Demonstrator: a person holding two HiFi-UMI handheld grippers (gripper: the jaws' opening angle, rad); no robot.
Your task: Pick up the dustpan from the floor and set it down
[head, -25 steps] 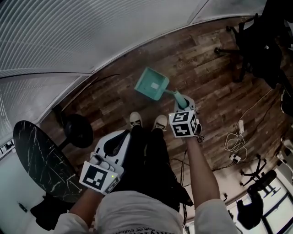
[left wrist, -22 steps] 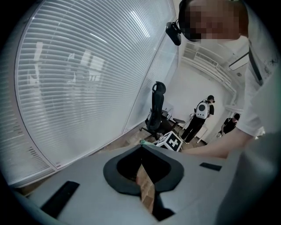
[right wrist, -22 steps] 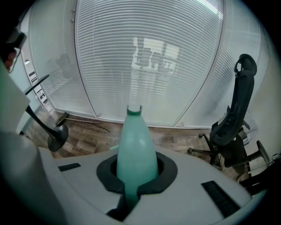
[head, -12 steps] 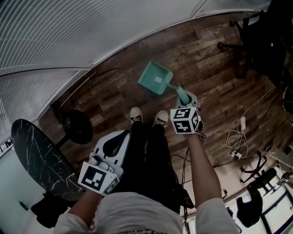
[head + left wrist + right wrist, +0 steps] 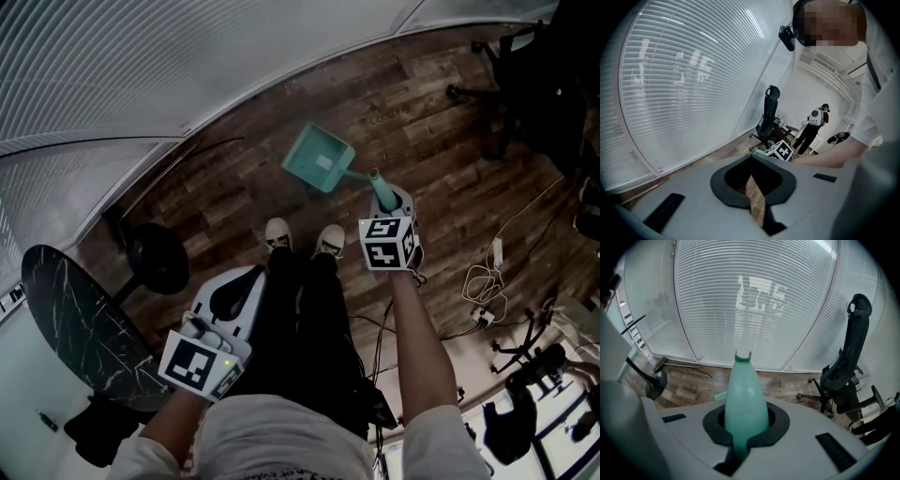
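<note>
A teal dustpan (image 5: 319,159) hangs low over the wooden floor ahead of my shoes, its pan pointing away and to the left. I cannot tell whether the pan touches the floor. My right gripper (image 5: 382,194) is shut on the dustpan's handle (image 5: 373,185). In the right gripper view the teal handle (image 5: 743,390) rises out between the jaws of the right gripper (image 5: 742,434). My left gripper (image 5: 249,278) hangs by my left leg, away from the dustpan. In the left gripper view the left gripper (image 5: 755,190) is shut with nothing in it.
A round dark marble table (image 5: 70,319) and a black pedestal base (image 5: 157,266) stand at the left. An office chair (image 5: 525,84) is at the upper right, with cables and a power strip (image 5: 486,281) on the floor below it. Window blinds (image 5: 187,56) run along the far side.
The right gripper and the dustpan have drifted slightly to the right in the head view. The left gripper has stayed where it was.
</note>
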